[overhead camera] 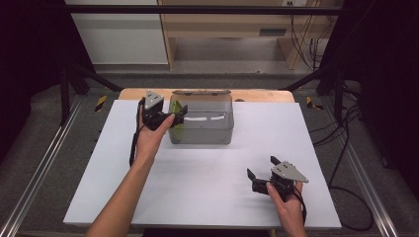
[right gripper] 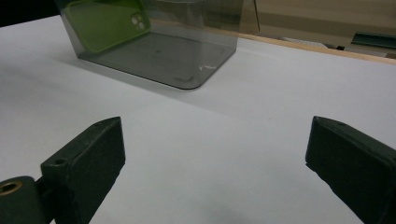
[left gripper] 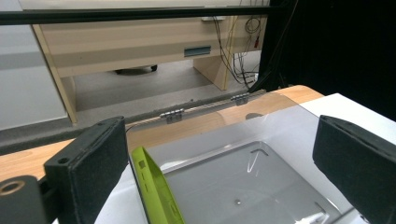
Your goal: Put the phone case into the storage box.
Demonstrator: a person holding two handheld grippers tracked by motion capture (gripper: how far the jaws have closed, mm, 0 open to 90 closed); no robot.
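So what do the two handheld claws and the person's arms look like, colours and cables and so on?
Both are black two-jaw tools with blocky, matte black pads. The left claw and the right claw each carry a grey three-cornered plate on top, and a black cable trails from each along the hand. The forearms are bare, with no sleeves in view.

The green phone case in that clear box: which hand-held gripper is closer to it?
Left. The left hand-held gripper hovers open at the clear box's left end, right by the green phone case. The right hand-held gripper sits open near the table's front.

Green phone case (left gripper: 156, 193) bottom cropped
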